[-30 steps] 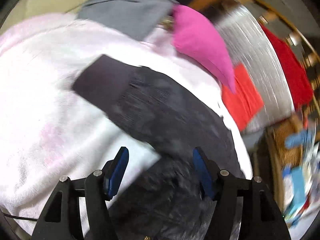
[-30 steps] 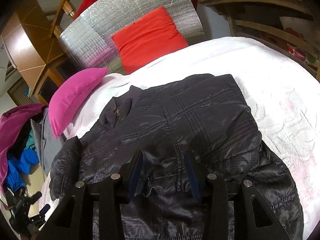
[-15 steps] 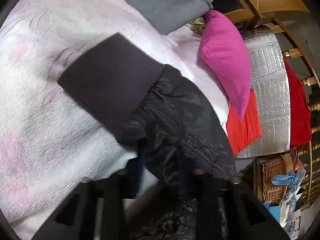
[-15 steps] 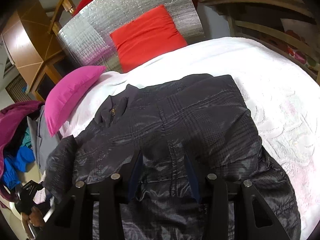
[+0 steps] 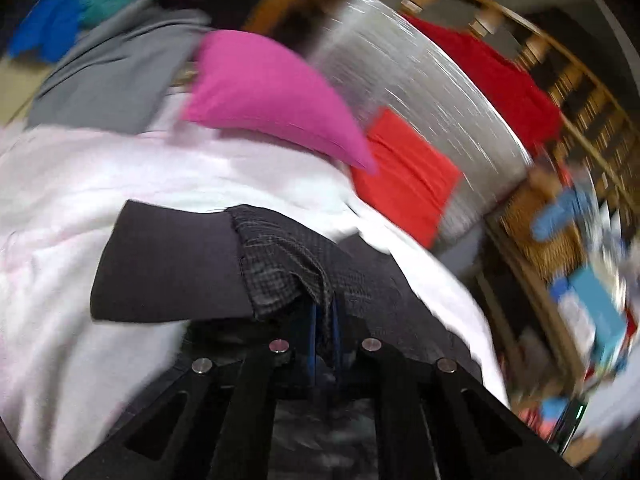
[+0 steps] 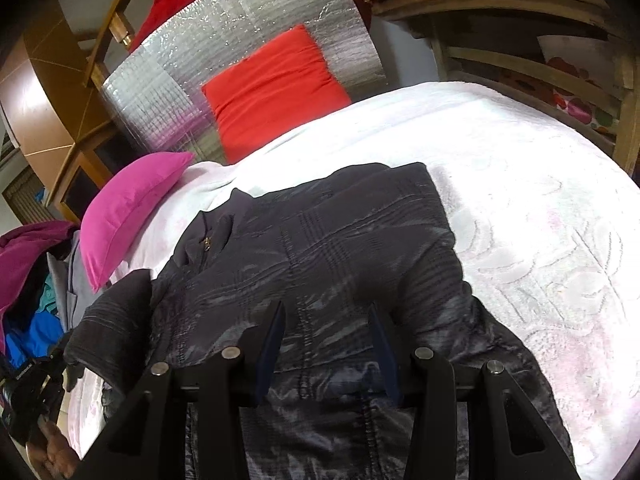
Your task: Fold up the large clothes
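Your dark padded jacket (image 6: 344, 264) lies spread on a white textured bedspread (image 6: 540, 208).

Your left gripper (image 5: 324, 320) is clenched on the jacket's sleeve (image 5: 280, 264) just behind its plain cuff (image 5: 168, 264); your right gripper (image 6: 328, 344) hovers with jaws parted over the jacket's lower front, grasping nothing. A pink pillow (image 6: 128, 208) sits near the collar, a red cushion (image 6: 276, 88) leans on a silver foil panel (image 6: 240, 40), wooden shelving (image 6: 520, 20) stands beyond, and mixed clothes (image 6: 32, 280) are piled beside the bed.
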A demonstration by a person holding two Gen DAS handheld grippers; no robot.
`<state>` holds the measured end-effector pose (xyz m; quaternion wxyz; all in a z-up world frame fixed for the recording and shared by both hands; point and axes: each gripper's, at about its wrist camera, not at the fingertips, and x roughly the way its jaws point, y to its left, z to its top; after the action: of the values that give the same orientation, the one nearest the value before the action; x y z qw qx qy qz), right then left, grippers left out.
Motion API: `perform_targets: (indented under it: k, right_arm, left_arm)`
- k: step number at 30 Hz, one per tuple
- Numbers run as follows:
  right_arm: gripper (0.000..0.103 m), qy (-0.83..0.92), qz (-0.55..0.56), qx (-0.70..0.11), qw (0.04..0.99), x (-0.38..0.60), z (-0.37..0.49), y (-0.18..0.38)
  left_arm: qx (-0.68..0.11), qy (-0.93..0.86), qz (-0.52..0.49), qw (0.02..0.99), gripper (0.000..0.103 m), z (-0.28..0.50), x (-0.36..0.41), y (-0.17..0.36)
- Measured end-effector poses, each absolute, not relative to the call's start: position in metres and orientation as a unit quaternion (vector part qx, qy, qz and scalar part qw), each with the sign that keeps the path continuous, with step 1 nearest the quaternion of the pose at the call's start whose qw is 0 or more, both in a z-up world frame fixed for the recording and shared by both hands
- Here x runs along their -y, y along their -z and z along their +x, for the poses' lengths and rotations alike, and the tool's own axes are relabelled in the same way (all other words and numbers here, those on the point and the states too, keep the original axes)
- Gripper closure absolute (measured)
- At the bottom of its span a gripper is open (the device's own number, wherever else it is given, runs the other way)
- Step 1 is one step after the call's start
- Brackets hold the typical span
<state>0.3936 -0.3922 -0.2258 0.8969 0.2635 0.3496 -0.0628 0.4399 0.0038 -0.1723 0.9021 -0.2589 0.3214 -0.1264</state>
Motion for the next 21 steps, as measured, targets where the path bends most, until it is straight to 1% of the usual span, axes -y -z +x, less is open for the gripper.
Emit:
perform_targets:
  k: [2,4,7,9,12,14,16,17,18,19,20,21]
  right_arm:
    - [0.056,0.064,0.266,-0.350,0.896,0.394,0.393,0.226]
    - [0.056,0.065,0.267,-0.350,0.895,0.396,0.393,0.226]
    - [0.056,0.063,0.271,-0.351,0.894,0.397,0.395,0.226]
    - [0.056,0.061,0.273,-0.352,0.893,0.396,0.396,0.227]
    - [0.056,0.049,0.273,-0.359,0.891,0.392,0.400,0.228]
    - [0.055,0.035,0.270,-0.361,0.892,0.387,0.401,0.227]
    - [0.051,0.015,0.262,-0.364,0.894,0.380,0.403,0.226]
    - [0.047,0.006,0.258,-0.364,0.895,0.376,0.402,0.225]
    - [0.043,-0.005,0.252,-0.363,0.897,0.371,0.402,0.224]
    - [0.043,-0.016,0.247,-0.362,0.899,0.365,0.402,0.222]
    - [0.042,-0.023,0.243,-0.362,0.900,0.362,0.401,0.221]
    - [0.042,-0.033,0.236,-0.361,0.902,0.356,0.399,0.219]
  left_arm:
    - [-0.335,0.150,-0.234,0.900,0.096,0.437,0.022,0.177]
    - [-0.366,0.169,-0.189,0.895,0.096,0.439,0.058,0.189]
    - [-0.410,0.180,-0.138,0.883,0.097,0.441,0.093,0.213]
    - [-0.439,0.177,-0.125,0.872,0.096,0.444,0.102,0.227]
    - [-0.453,0.186,-0.139,0.861,0.096,0.440,0.093,0.228]
    - [-0.460,0.198,-0.146,0.853,0.093,0.436,0.085,0.220]
    - [-0.460,0.217,-0.143,0.849,0.090,0.424,0.074,0.207]
    - [-0.452,0.227,-0.139,0.851,0.088,0.416,0.066,0.198]
    - [-0.444,0.232,-0.136,0.855,0.083,0.410,0.060,0.192]
    - [-0.433,0.233,-0.134,0.860,0.077,0.405,0.053,0.184]
    - [-0.419,0.231,-0.134,0.868,0.073,0.401,0.043,0.174]
    - [-0.399,0.215,-0.132,0.882,0.067,0.398,0.027,0.163]
